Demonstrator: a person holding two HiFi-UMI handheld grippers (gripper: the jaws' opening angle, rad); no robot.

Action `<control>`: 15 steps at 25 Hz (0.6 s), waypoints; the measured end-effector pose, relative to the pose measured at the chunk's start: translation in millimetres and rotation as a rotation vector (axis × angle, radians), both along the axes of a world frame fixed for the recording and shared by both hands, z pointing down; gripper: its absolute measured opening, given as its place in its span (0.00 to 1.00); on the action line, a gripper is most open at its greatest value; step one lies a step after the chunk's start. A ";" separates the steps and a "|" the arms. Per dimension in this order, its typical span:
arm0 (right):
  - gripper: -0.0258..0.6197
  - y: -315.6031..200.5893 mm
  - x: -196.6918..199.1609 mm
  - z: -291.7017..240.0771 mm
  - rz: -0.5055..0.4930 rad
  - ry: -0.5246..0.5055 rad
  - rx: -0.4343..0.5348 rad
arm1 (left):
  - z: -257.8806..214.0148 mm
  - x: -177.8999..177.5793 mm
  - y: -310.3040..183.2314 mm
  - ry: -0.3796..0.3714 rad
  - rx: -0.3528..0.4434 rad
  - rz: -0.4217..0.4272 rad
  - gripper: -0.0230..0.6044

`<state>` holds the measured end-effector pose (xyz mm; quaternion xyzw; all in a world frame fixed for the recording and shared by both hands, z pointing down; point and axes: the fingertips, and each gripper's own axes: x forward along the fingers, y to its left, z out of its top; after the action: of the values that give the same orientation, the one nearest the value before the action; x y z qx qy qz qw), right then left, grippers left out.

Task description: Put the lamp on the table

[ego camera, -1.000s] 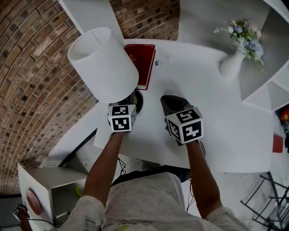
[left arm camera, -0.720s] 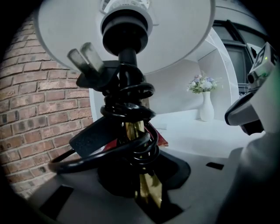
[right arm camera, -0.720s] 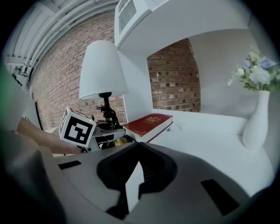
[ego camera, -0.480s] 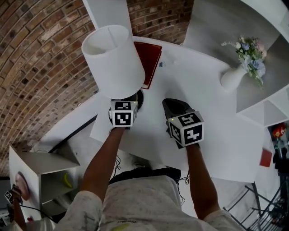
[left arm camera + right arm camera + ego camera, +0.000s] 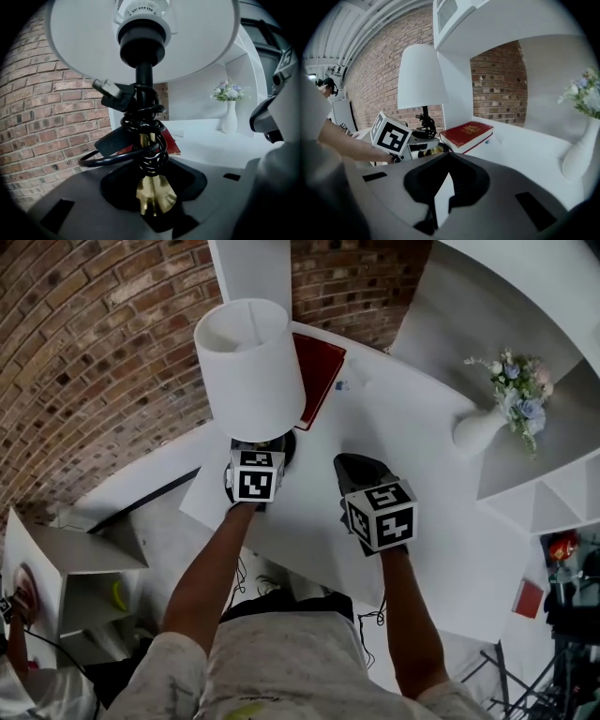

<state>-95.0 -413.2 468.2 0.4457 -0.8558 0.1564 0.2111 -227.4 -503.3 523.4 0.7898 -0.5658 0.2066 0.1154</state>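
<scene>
The lamp has a white shade (image 5: 248,367) and a brass stem (image 5: 147,154) wrapped in a black cord. It stands upright on the white table (image 5: 403,427) near its left edge. My left gripper (image 5: 267,454) is at the foot of the lamp, and its jaws are opening with the brass stem between them (image 5: 152,206). My right gripper (image 5: 356,470) hovers over the table just right of the lamp. Its jaws are together with nothing in them (image 5: 443,197). The right gripper view shows the lamp (image 5: 422,77) and the left gripper's marker cube (image 5: 391,133).
A red book (image 5: 317,376) lies on the table just behind the lamp. A white vase of flowers (image 5: 478,427) stands at the far right. A brick wall (image 5: 103,352) runs along the left, and white shelving (image 5: 56,577) stands below the table's left edge.
The head camera has swung, so everything sits further right in the picture. The lamp, the book and both grippers keep their places relative to the table.
</scene>
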 end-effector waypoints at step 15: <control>0.04 6.3 2.0 -27.5 -0.109 -0.002 0.024 | -13.4 -14.2 39.3 -0.003 -0.013 -0.105 0.26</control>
<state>-92.9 -406.9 440.7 0.4008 -0.8807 0.1350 0.2132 -241.5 -463.9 510.0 0.7580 -0.6054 0.2049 0.1304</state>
